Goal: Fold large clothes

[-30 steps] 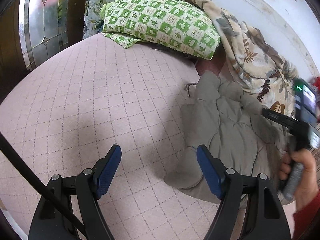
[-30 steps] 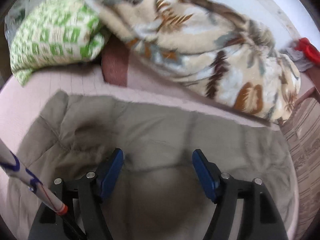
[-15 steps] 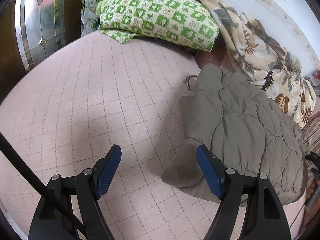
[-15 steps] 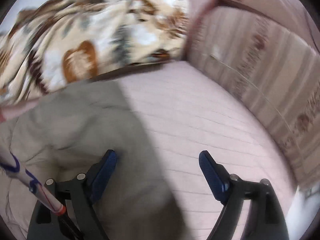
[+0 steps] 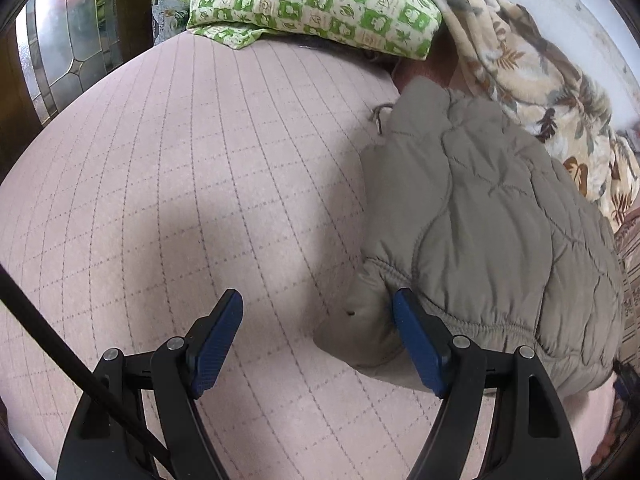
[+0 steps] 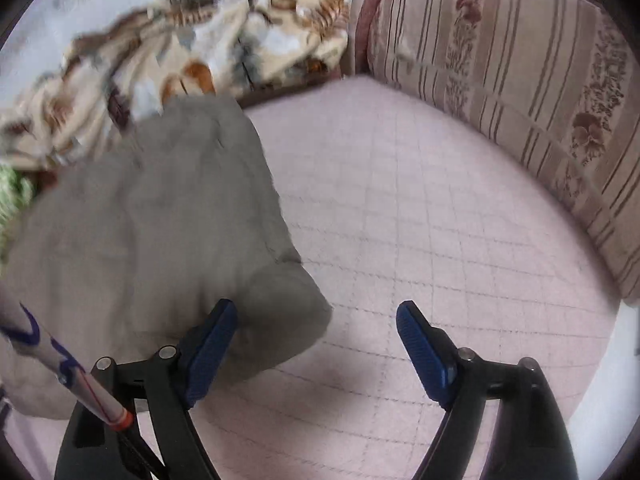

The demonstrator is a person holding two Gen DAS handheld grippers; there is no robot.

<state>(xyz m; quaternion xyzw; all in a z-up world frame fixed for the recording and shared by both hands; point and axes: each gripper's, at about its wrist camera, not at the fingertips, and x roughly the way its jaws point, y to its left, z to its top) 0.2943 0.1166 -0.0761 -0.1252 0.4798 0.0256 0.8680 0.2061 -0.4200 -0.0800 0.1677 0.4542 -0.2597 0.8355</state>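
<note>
jacket: grey-green quilted puffer [image 5: 492, 216], folded into a thick bundle, lying on the pink quilted bed cover [image 5: 192, 184]; in the left wrist view it fills the 2–4 o'clock area, in the right wrist view [image 6: 152, 240] the 8–10 o'clock area
jacket details: elastic gathered hem along its near edge; a cuff or corner sticks out at the low left of the bundle, left wrist view; a drawstring loop [image 5: 378, 114] pokes out at its far end onto the cover
left gripper: [image 5: 318, 336] wide open, holding nothing; right finger pad [image 5: 416, 344] is right at the jacket's protruding corner, contact cannot be told; left pad over bare cover
right gripper: [image 6: 316, 344] wide open, holding nothing; left pad [image 6: 208, 352] overlaps the jacket's near corner in the view, right pad over bare cover
pillow: green-and-cream check [image 5: 316, 4], 12 o'clock in the left wrist view, at the far end of the bed
blanket: cream leaf-print fleece [image 5: 532, 68], heaped at 1–2 o'clock behind the jacket, appears to touch its far edge; blurred in the right wrist view [image 6: 192, 52] at 11 o'clock
sofa back: striped floral upholstery [image 6: 520, 92], 1–3 o'clock in the right wrist view, bordering the cover
door: stained-glass panel [image 5: 68, 52], 10 o'clock, left wrist view
</note>
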